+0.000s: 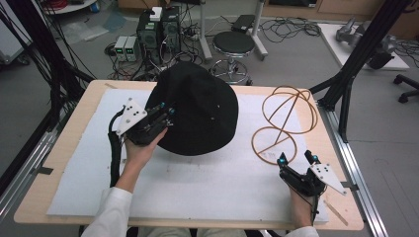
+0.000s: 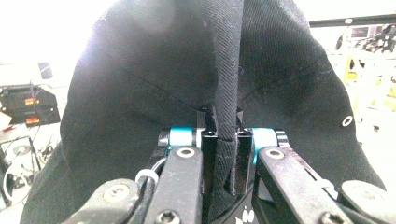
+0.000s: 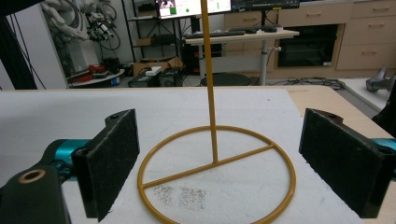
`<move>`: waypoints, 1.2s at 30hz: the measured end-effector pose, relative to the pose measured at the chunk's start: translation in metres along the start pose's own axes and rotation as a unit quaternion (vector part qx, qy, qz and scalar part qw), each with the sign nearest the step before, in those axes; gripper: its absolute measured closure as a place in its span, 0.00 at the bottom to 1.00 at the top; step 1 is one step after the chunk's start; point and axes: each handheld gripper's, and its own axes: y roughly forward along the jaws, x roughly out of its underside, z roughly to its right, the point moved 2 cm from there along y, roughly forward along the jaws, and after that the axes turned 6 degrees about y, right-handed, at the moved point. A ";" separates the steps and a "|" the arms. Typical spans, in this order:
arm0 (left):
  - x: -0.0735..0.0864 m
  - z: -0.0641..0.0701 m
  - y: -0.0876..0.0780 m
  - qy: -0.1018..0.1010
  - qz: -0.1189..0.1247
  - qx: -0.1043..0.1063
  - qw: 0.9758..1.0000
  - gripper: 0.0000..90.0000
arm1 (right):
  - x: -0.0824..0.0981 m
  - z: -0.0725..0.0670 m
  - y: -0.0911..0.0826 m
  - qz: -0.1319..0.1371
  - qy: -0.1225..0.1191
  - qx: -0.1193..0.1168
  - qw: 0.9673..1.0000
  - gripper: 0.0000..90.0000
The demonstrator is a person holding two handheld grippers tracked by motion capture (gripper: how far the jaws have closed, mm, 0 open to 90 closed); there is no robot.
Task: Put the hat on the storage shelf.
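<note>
A black fabric hat (image 1: 197, 108) hangs over the far middle of the table, held up by its brim. My left gripper (image 1: 168, 111) is shut on that brim at the hat's left side. In the left gripper view the hat (image 2: 187, 70) drapes ahead and a fold of its cloth is pinched between the jaws of the left gripper (image 2: 224, 140). A gold wire hat stand (image 1: 284, 118) stands upright at the right of the table. My right gripper (image 1: 296, 158) rests just in front of its ring base, open. In the right gripper view the stand (image 3: 212, 116) rises ahead of the right gripper (image 3: 229, 161), whose pads (image 3: 112, 158) are wide apart with nothing between them.
A white foam mat (image 1: 197, 187) covers most of the wooden table (image 1: 64, 163). Black frame struts (image 1: 356, 54) slant up at the table's right side. Beyond the far edge a stool (image 1: 233, 44) and computer boxes (image 1: 158, 32) with cables stand on the floor.
</note>
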 end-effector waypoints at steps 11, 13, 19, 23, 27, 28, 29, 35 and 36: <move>-0.022 0.018 0.022 -0.012 0.055 0.019 0.998 0.96 | -0.001 0.001 -0.001 0.005 0.005 0.000 1.000 0.13; -0.024 0.022 0.026 -0.019 0.069 0.021 0.997 0.96 | -0.001 0.001 -0.001 0.005 0.004 -0.001 1.000 0.13; -0.032 0.029 0.038 -0.024 0.080 0.031 0.996 0.96 | -0.001 0.002 -0.002 0.007 0.007 -0.002 1.000 0.13; -0.039 0.032 0.048 -0.021 0.086 0.044 0.995 0.96 | -0.001 0.002 -0.002 0.009 0.005 -0.002 1.000 0.13; -0.047 0.036 0.058 -0.011 0.086 0.052 0.995 0.96 | -0.001 0.002 -0.002 0.009 0.005 -0.003 1.000 0.13; -0.050 0.037 0.062 -0.010 0.087 0.055 0.995 0.96 | -0.001 0.002 -0.002 0.007 0.006 -0.003 1.000 0.13; -0.052 0.038 0.064 -0.010 0.088 0.058 0.994 0.96 | -0.001 0.003 -0.001 0.008 0.005 -0.004 1.000 0.13; -0.059 0.050 0.083 -0.029 0.093 0.082 0.992 0.96 | -0.002 0.003 -0.002 0.009 0.006 -0.004 1.000 0.13; -0.059 0.053 0.086 -0.030 0.093 0.087 0.991 0.96 | -0.002 0.004 -0.002 0.010 0.006 -0.005 1.000 0.13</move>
